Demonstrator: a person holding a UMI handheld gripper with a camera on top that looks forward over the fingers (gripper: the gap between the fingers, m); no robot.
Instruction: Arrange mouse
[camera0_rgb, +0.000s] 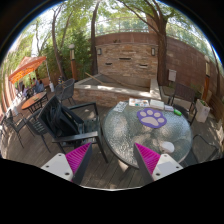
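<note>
A round glass table (125, 135) stands just ahead of my fingers, a little to the right. A purple and white paw-shaped mouse pad (152, 117) lies on its far side. A small pale object (166, 147) lies on the table nearer to me, beyond my right finger; I cannot tell whether it is the mouse. My gripper (113, 160) is open and empty, held above the wooden deck short of the table's near edge. Its magenta pads (78, 157) stand wide apart.
Black metal chairs (72, 122) stand close on the left of the table, and more chairs (186, 100) stand behind it on the right. A brick wall (130, 55) and trees close off the back. More tables and a red umbrella (30, 68) are at the far left.
</note>
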